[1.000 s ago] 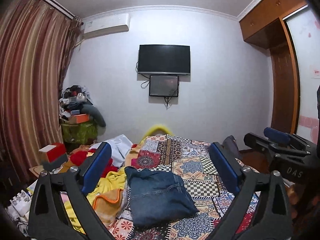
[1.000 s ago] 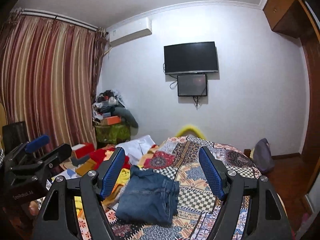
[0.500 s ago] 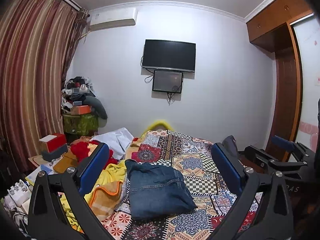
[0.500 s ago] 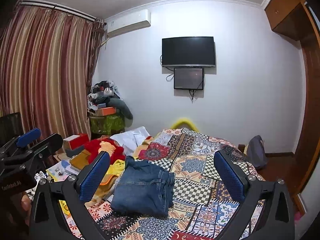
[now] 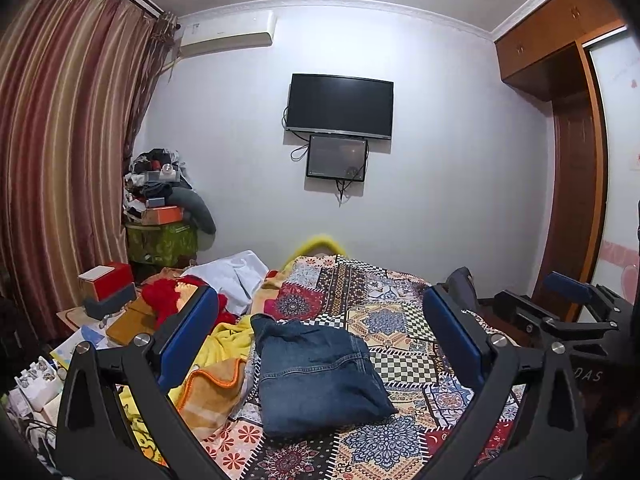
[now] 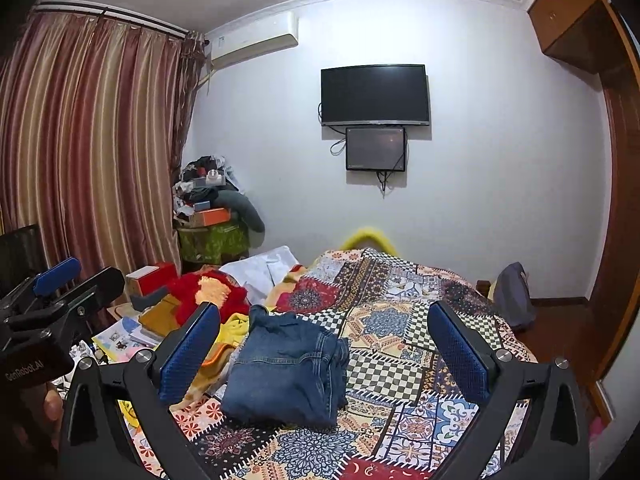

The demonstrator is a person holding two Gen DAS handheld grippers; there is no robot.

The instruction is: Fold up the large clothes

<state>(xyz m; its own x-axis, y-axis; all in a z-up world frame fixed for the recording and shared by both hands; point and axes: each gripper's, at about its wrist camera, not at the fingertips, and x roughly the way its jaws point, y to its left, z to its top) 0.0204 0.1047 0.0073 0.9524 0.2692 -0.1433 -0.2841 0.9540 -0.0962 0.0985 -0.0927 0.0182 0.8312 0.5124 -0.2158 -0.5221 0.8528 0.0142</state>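
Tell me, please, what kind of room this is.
Most likely a bedroom in a home: a bed under a colourful patchwork bedspread, a black flat television on the white wall, and striped red-brown curtains.

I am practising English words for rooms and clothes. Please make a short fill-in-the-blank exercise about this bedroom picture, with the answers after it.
1. The folded blue denim jeans lie on the patchwork-patterned ____.
2. The black flat television hangs on the white ____.
3. The right claw holds nothing; its jaws, which have just been opening, are ____.
4. The striped red-and-gold curtain hangs to the ____ of the television.

Missing words: bed; wall; open; left
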